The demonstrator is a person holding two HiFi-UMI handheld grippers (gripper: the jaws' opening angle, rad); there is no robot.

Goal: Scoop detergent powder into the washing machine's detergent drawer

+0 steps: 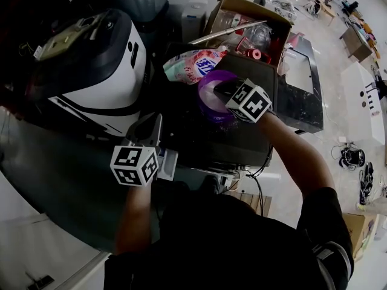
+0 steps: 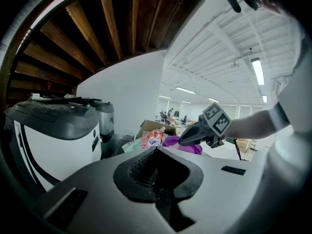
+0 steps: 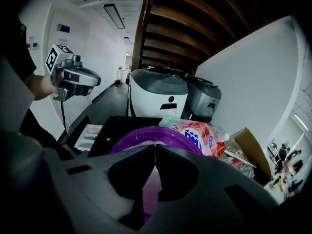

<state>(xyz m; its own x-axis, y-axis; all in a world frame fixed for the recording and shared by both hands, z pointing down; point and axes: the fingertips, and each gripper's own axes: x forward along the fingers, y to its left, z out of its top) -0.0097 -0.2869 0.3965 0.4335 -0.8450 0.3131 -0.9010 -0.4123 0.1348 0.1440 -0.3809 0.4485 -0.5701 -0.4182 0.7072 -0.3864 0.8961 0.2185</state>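
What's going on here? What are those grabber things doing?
A person holds a gripper in each hand at a dark washing machine. The right gripper, jaws together, points into the purple tub beside a pink detergent bag. The left gripper, shut with nothing in it, hangs near the open white drawer.

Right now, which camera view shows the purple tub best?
The right gripper view: the purple tub is close and central, its rim and pale contents visible above the jaws. The head view shows it from above, partly covered; the left gripper view shows only a small sliver.
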